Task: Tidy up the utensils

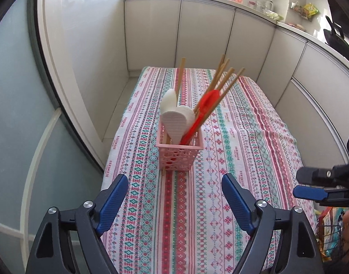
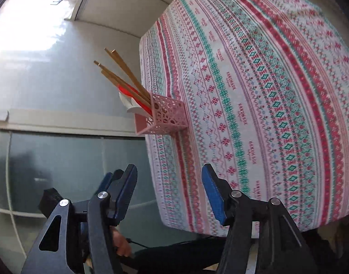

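- White cupboard doors [image 1: 206, 34] curve round the far side and the right side of the table [image 1: 254, 137], with a thin strip of floor between them.
- On the table's left side stands a pale wall [image 1: 12, 114] of frosted glass, and a strip of floor lies along that edge too.
- One cloth [image 1: 179, 217] covers the whole table top. It is woven, with red, green and pink stripes and little flower shapes, and it hangs over the edges.
- Near the middle of the table, closer to the left edge, stands a pink basket [image 1: 178, 157]. It is square, made of plastic, and its walls are full of round holes.
- Wooden chopsticks [image 1: 222, 80] stand in the basket and lean out like a fan. They are thin and straight.
- A red spoon [image 1: 206, 105] and two white spoons [image 1: 174, 121] stand in the basket too. They look smooth, and one white one has a ribbed face.
- All the cloth around the basket is bare, so there is lots of room on every side.
- The left gripper [image 1: 174, 202] hangs over the near edge of the table, well apart from the basket. Its jaws are spread wide with nothing between them. The pads [image 1: 114, 202] are blue and ribbed.
- The right gripper [image 2: 170, 196] hangs by the table's edge. Its jaws are spread too, with nothing in them.
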